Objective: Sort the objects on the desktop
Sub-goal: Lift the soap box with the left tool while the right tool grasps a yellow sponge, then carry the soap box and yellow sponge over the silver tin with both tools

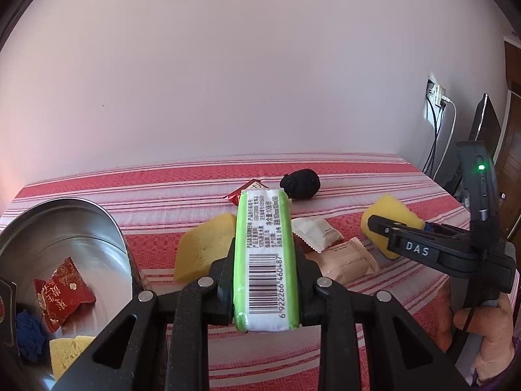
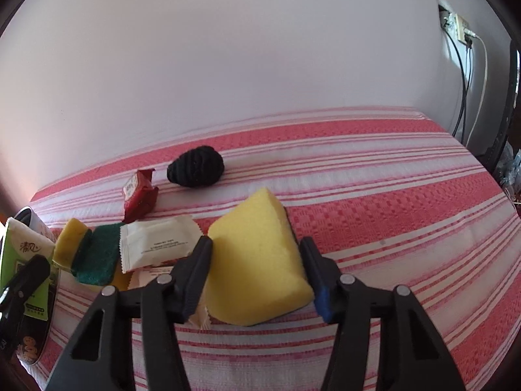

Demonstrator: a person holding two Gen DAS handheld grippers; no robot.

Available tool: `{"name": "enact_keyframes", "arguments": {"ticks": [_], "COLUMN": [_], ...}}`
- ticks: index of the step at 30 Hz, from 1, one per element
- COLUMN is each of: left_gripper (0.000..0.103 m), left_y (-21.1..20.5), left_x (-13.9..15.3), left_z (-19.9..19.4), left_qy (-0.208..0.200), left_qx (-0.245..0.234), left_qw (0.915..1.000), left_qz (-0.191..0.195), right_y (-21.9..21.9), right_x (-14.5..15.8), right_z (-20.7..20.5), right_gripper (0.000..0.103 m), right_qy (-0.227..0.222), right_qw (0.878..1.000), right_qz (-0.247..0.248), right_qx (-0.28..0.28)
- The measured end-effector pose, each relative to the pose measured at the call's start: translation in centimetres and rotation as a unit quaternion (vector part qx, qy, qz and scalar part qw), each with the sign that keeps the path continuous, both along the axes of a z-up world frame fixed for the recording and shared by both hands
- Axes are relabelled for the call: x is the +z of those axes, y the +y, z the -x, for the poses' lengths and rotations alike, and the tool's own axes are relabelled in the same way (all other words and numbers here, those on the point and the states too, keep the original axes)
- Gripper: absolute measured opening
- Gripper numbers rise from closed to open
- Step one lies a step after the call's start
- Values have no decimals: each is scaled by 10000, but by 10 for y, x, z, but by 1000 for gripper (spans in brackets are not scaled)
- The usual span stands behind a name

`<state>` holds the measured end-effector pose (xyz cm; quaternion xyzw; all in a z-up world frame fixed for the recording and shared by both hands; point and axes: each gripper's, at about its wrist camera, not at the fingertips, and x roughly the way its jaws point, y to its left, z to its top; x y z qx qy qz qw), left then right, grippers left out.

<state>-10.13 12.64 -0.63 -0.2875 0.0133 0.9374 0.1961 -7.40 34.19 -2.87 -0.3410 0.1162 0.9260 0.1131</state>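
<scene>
Tissues come first: the left gripper (image 1: 265, 280) is clamped on a green-and-white tissue pack (image 1: 264, 260), held clear of the striped tablecloth (image 2: 374, 179), with the round metal tin (image 1: 65, 228) just to its left. That tin already holds a red candy wrapper (image 1: 63, 293), a blue cloth and a piece of yellow sponge, so it looks like the sorting bin — and the pack seems bound for it.

The right gripper (image 2: 257, 270) straddles a yellow sponge (image 2: 257, 260) lying on the cloth, well to the right of the tin. Its fingers sit against both sides of the sponge and appear to press it, though how firm the hold is I cannot tell.

Farther from the tin lie a white sachet (image 2: 159, 244), a green-backed scouring sponge (image 2: 94, 254), a small red packet (image 2: 140, 195) and a black knitted ball (image 2: 195, 169).

The step in hand looks like a double pickup. Next, the left hand needs to swing over the tin's rim and let go; the right must lift the soft sponge without it slipping.
</scene>
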Motion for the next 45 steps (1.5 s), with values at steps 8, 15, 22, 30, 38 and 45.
{"name": "enact_keyframes", "arguments": {"ticks": [8,15,22,30,38,45], "left_gripper": [28,28,28,28,28,28], "left_y": [3,-7,-27,-62,-109,-145], "left_x": [6,6,13,20,27,20], "left_z": [-8,-16,-36,-46,-45,-36], "left_qy": [321,388,511,491,500,344], "left_qx": [5,108,226,489,1105,1719], "left_qw": [9994,9992,9984,9975,9924,9844], "left_qz": [112,65,15,-152,-199,-121], "right_y": [-25,-57,-88,-130,-170,-218], "right_x": [25,38,41,47,56,51], "right_z": [-54,-80,-86,-85,-75,-55], "right_gripper": [57,58,58,58,58,58], "right_qy": [999,1415,1489,1565,1711,1754], "right_qw": [9940,9887,9888,9860,9794,9725], "right_qz": [-170,-349,33,121,124,106], "right_qx": [-400,-362,33,557,1066,1528]}}
